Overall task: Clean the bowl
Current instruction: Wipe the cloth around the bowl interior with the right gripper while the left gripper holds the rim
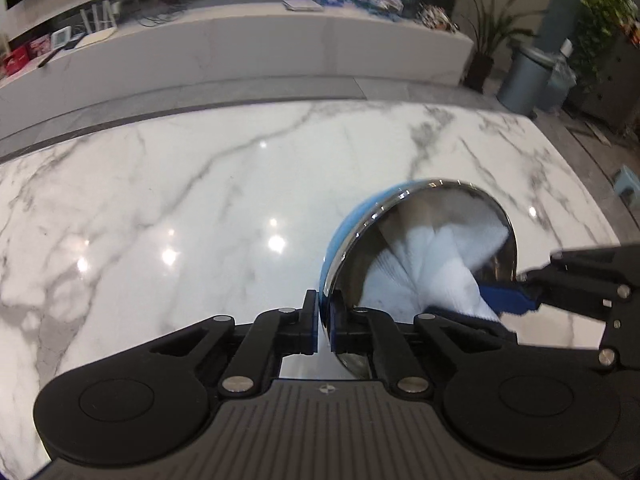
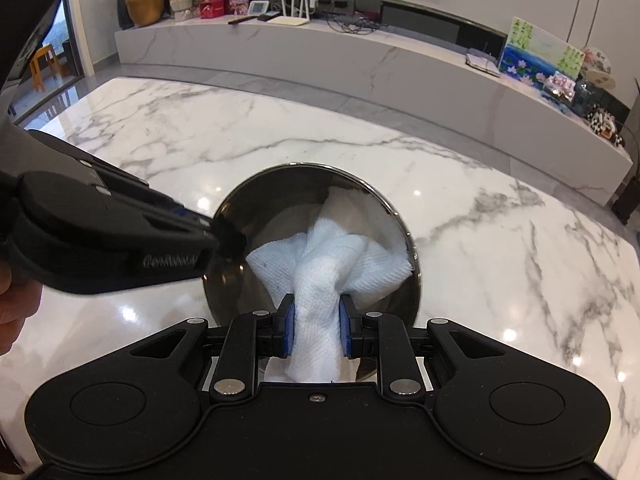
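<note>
right claw (image 2: 317, 330) tight on white cloth (image 2: 332, 256) inside tilted steel bowl (image 2: 236, 280), left claw (image 1: 325, 322) pinching its rim

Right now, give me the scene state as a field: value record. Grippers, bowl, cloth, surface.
left gripper: shut on the bowl rim, holding it tilted on edge
right gripper: shut on the cloth, reaching into the bowl
bowl: steel inside, blue outside, opening faces the right gripper
cloth: white, bunched, pressed against the bowl's inner wall
table: white marble with grey veins
stage: wiping under way; how clean the bowl is cannot be told
</note>
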A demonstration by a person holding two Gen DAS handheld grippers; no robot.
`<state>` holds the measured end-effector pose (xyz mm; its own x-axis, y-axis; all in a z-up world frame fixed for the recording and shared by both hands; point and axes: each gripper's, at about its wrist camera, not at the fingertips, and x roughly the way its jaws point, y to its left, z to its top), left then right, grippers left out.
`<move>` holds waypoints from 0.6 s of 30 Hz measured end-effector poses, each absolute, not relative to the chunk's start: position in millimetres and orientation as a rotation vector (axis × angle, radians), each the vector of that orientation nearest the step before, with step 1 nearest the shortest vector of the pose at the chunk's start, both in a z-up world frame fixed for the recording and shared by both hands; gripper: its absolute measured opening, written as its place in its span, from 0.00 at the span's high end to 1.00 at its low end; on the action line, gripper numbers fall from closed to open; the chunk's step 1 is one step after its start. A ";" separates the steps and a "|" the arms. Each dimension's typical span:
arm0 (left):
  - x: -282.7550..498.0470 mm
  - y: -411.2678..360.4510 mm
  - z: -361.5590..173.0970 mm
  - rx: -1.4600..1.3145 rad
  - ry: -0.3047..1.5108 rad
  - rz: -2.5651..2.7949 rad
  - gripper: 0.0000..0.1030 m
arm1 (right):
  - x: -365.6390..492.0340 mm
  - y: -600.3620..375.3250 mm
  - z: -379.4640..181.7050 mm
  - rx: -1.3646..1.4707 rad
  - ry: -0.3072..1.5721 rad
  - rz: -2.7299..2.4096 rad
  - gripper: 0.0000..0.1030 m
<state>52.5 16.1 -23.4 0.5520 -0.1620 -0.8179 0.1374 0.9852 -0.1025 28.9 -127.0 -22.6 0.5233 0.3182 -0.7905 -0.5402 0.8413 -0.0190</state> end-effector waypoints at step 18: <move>44.2 4.6 -23.4 0.072 0.951 -0.222 0.94 | 54.7 -117.4 -36.9 -0.355 1.025 0.549 0.81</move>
<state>44.2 4.6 -23.4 0.5598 -0.1568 -0.8136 0.2200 0.9748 -0.0365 54.7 -117.4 -36.9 0.4030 0.2629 -0.8766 -0.5838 0.8115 -0.0250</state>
